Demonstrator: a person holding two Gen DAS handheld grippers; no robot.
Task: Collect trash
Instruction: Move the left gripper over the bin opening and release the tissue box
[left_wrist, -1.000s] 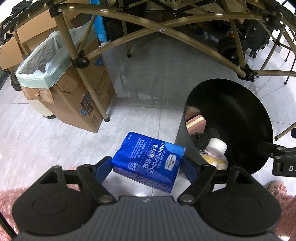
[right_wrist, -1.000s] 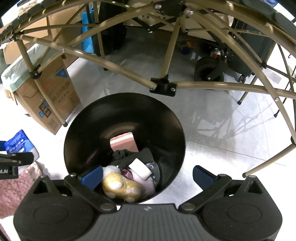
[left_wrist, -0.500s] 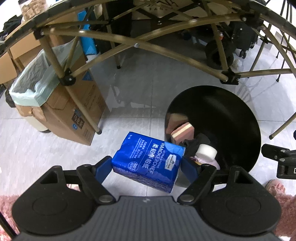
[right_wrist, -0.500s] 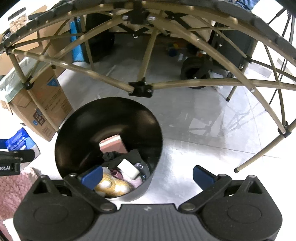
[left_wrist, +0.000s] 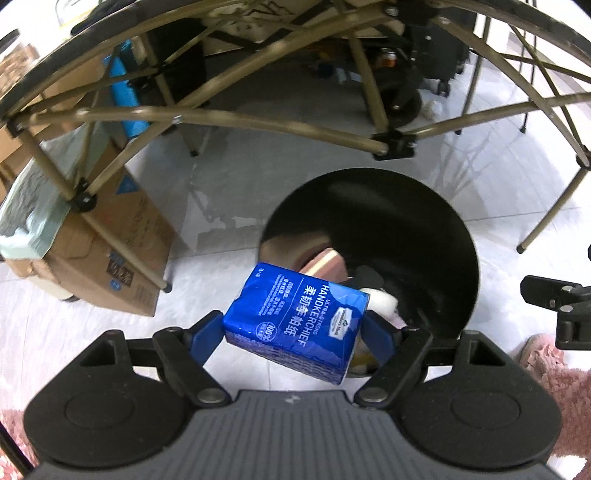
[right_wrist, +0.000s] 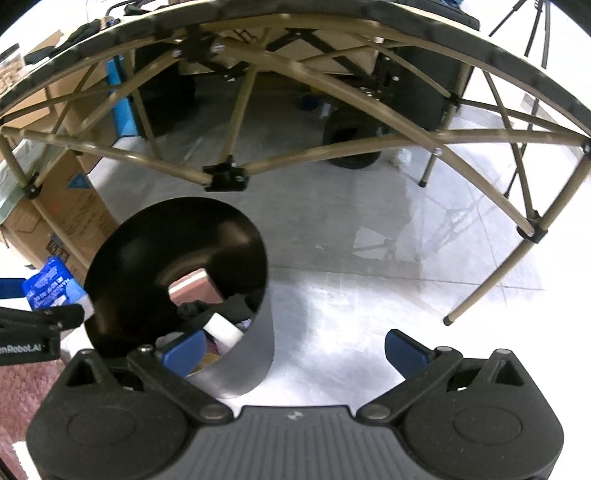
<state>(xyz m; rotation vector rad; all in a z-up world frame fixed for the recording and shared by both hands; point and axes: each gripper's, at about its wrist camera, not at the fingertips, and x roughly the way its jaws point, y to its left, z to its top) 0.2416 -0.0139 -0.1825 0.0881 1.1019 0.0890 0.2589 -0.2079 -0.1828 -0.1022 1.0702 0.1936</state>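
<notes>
1. One blue tissue pack (left_wrist: 295, 325) pinched between left gripper (left_wrist: 295, 330) fingers, tilted, above near rim of black bin (left_wrist: 458, 236) on the floor.
2. Right gripper (right_wrist: 295, 349) fingers spread, empty, one inside bin rim.
3. Bin holds assorted trash.

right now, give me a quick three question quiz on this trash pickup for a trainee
1. True or false: the left gripper holds a blue handkerchief tissue pack.
2. Which does the black round bin hold? A) nothing B) several items, among them a pink block C) only water
3. Fill in: the right gripper has its jaws ____, with nothing between them.

Key: 1 true; 2 B; 3 open
</notes>
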